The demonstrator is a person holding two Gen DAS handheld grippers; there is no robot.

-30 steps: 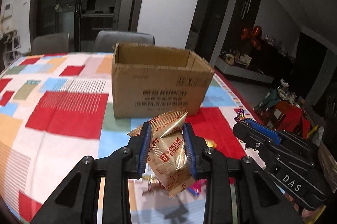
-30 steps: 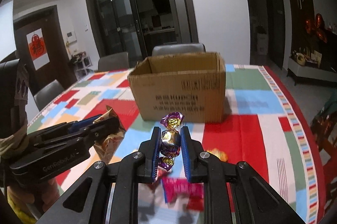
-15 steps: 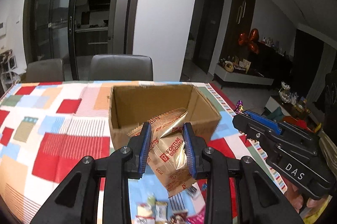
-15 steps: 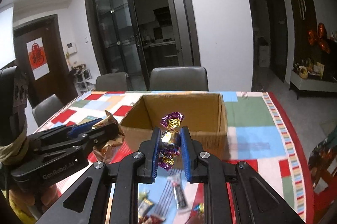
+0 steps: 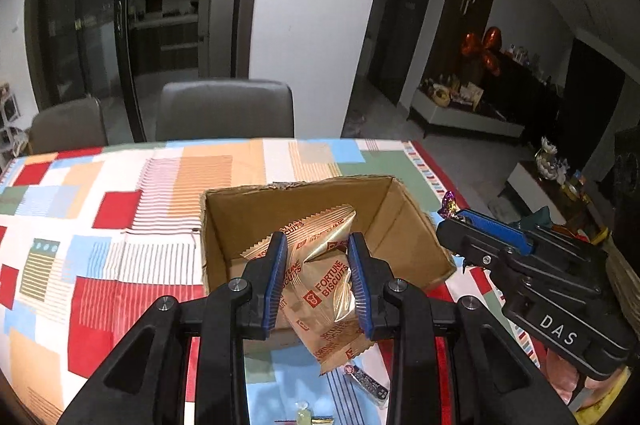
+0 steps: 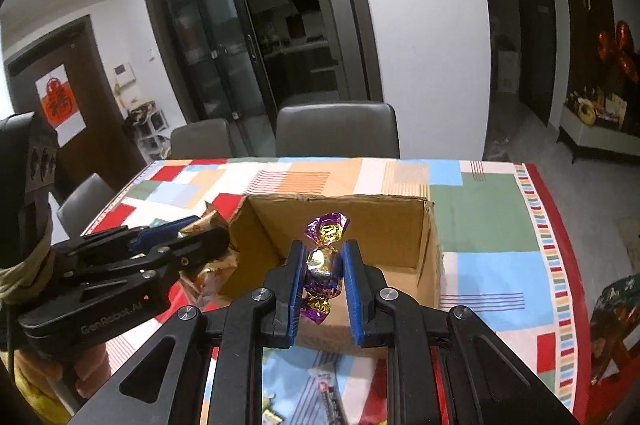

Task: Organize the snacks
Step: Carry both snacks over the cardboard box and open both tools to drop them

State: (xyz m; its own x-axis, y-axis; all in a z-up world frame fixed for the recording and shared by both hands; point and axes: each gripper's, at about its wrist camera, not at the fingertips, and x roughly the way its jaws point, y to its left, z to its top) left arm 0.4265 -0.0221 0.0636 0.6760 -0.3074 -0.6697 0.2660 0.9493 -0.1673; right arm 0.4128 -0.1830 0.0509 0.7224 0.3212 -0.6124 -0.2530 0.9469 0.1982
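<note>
An open cardboard box (image 5: 416, 225) (image 6: 430, 257) stands on the patchwork tablecloth. My left gripper (image 5: 318, 281) is shut on a gold Fortune Biscuits packet (image 5: 324, 285) and holds it above the box's near edge. My right gripper (image 6: 323, 281) is shut on a purple and gold wrapped candy (image 6: 323, 261) and holds it over the box's near wall. The right gripper also shows in the left wrist view (image 5: 520, 265), beside the box's right wall. The left gripper shows in the right wrist view (image 6: 140, 257), at the box's left wall.
Several small wrapped snacks (image 5: 366, 381) (image 6: 332, 393) lie on the cloth below the grippers. Grey chairs (image 5: 224, 109) stand at the table's far side. The table's red-bordered right edge (image 6: 560, 265) drops to the floor.
Both grippers have risen and moved forward with their snacks. They have gone from in front of the box's side to above its near rim, and the box's inside now shows.
</note>
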